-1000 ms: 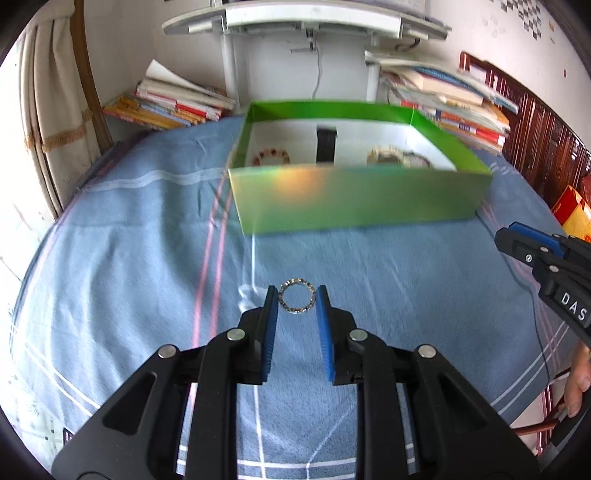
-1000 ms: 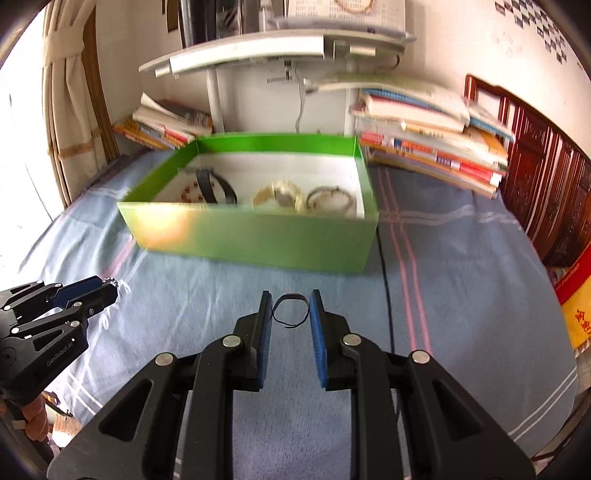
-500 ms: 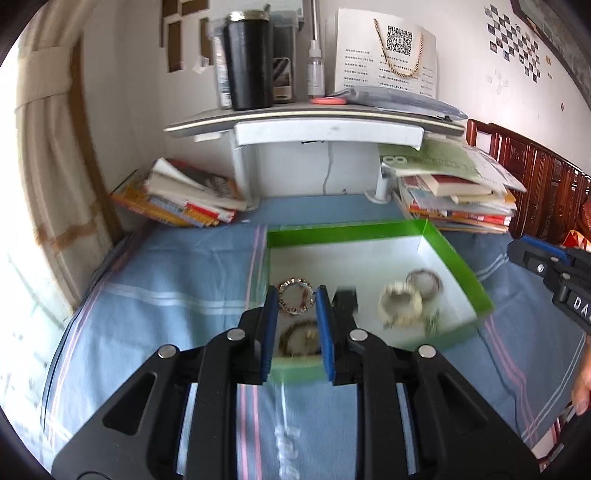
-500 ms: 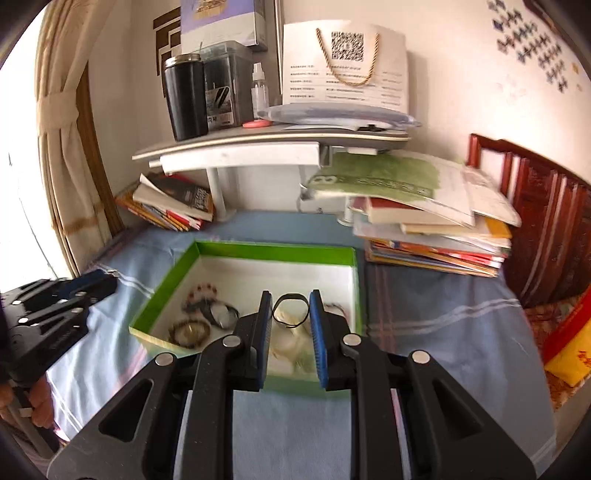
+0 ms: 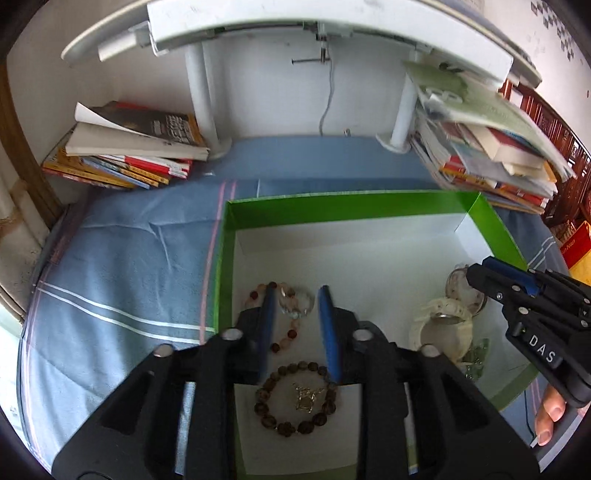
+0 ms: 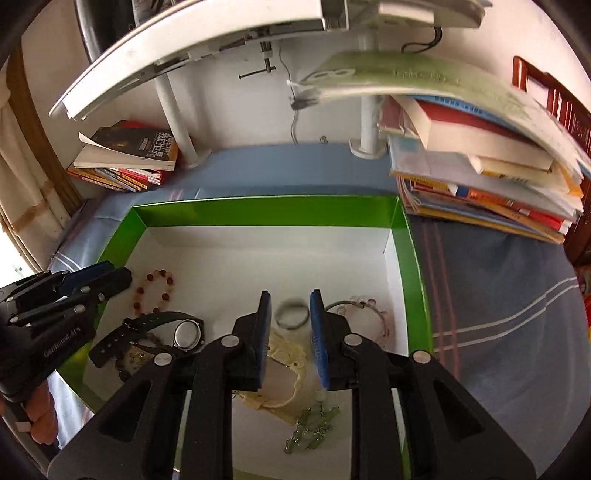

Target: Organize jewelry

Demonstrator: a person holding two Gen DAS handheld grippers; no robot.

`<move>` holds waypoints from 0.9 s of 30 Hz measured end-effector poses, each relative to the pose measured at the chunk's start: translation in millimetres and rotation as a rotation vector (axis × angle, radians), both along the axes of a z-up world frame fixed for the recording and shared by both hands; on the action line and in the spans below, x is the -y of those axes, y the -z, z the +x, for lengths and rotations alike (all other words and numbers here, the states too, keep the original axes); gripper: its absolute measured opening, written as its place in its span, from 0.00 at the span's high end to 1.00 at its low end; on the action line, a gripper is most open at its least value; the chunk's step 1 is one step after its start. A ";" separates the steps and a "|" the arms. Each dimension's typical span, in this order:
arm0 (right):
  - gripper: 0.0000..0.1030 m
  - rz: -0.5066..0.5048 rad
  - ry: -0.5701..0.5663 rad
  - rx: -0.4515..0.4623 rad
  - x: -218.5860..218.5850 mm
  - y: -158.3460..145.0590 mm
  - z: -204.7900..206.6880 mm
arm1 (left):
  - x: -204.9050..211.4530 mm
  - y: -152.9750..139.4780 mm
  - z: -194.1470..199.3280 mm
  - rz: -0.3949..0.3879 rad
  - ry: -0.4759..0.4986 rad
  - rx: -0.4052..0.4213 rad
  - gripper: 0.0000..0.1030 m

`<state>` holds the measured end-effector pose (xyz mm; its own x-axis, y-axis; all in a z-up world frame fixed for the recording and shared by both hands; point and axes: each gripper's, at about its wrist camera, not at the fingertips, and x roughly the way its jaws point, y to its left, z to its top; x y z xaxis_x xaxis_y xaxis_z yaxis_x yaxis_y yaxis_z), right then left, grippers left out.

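2 tongs over 1 green box (image 5: 343, 208) with a white floor, set on a blue striped cloth (image 5: 129, 258).

1. Left tongs (image 5: 296, 295): blue pads a narrow gap apart, low over the box's 9 o'clock side. A clear-bead bracelet (image 5: 295, 306) sits blurred in the gap at the tips. Whether the pads clamp it or merely flank it cannot be told.

2. Right tongs (image 6: 290, 295): pads likewise a narrow gap apart, over the middle of the box. A thin dark bangle (image 6: 293, 314) spans the gap, its rim close to both pads, blurred. Grip or release cannot be told.

Contents on the box floor:
- Red-and-pink bead bracelet (image 6: 155, 291), at 10 o'clock in the right wrist view, just beside the left tongs' tips.
- Black-strapped wristwatch (image 6: 184, 332), at 9 o'clock, face up, its strap lying over a brown bead bracelet (image 5: 295, 400).
- Small gold charm (image 5: 306, 395) inside the brown bracelet's loop.
- Cream bracelet (image 6: 284, 369), partly under the right tongs.
- Pale green stone piece (image 6: 314, 432), at 6 o'clock, just beside the cream bracelet.
- Clear pinkish bangle (image 6: 362, 317), at 3 o'clock, near the right wall.

Surroundings: 2 stacks of books, 1 at 10 o'clock (image 5: 129, 147) and 1 at 2 o'clock (image 5: 498, 155) beyond the box; 1 white raised shelf (image 5: 295, 22) on 2 white posts at 12 o'clock.
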<state>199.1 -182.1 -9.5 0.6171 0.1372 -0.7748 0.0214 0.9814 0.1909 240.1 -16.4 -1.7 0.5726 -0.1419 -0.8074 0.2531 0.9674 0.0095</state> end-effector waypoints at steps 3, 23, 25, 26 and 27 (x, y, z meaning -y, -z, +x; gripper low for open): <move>0.64 0.027 0.014 0.029 5.6 -9.5 -9.8 | -2.7 -5.8 -3.4 -0.010 -0.011 0.018 0.55; 0.03 -0.121 0.178 0.308 1.0 -73.6 -217.8 | -45.2 -62.0 -200.3 -0.034 -0.127 0.319 0.08; 0.03 -0.123 0.213 0.334 2.5 -78.2 -235.9 | -45.2 -68.8 -222.5 -0.027 -0.129 0.347 0.07; 0.03 -0.120 0.228 0.346 3.4 -79.7 -243.6 | -45.0 -71.5 -230.5 -0.020 -0.129 0.361 0.05; 0.03 -0.118 0.243 0.356 3.3 -80.6 -253.1 | -44.4 -73.7 -236.2 -0.014 -0.126 0.369 0.04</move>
